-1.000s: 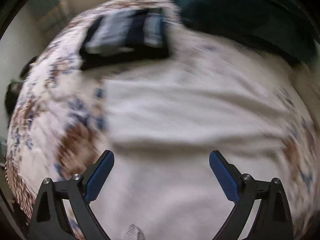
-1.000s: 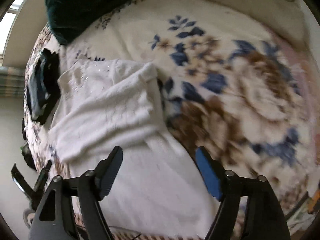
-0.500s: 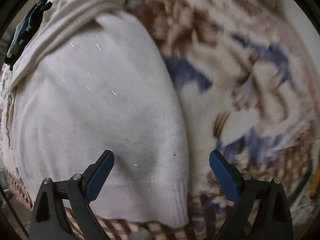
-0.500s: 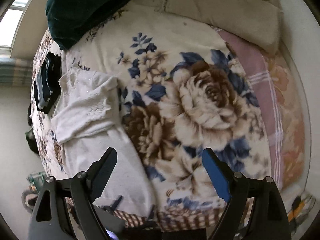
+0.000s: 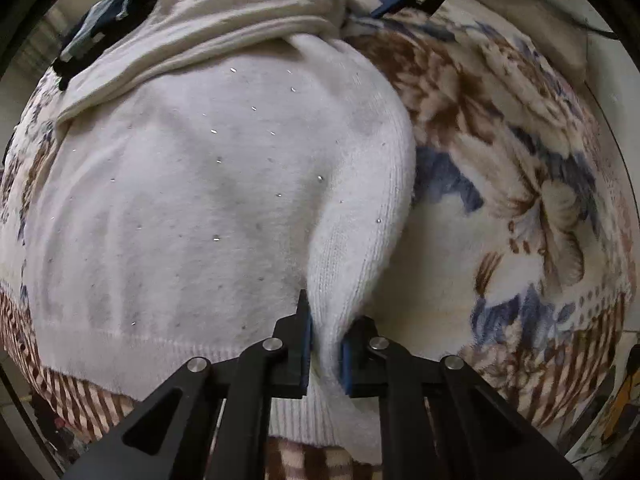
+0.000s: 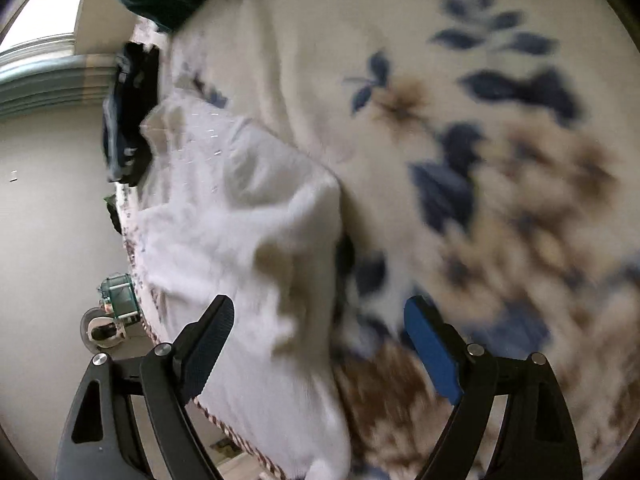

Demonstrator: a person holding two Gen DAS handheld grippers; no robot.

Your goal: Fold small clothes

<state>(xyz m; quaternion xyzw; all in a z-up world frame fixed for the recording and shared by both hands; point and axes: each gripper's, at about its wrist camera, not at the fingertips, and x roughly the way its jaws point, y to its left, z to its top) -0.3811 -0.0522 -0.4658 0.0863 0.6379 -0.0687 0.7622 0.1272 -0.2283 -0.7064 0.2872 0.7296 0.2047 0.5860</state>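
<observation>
on the floral blanket (image 5: 500, 184) lies the white knit sweater (image 5: 208, 200), spread flat with a sleeve folded across its top. the left gripper (image 5: 325, 346) has just been closing and now pinches a ridge of the sweater's right edge near the hem. the right gripper (image 6: 320, 344) hangs over the sweater's edge, jaws wide apart, nothing pressed between them. a dark folded garment (image 6: 128, 116) sits beyond the sweater.

A bedroom in a home is shown: a bed is covered by a soft cream blanket with blue and brown flowers (image 5: 500, 168), and a bright window (image 6: 40, 32) is seen.
</observation>
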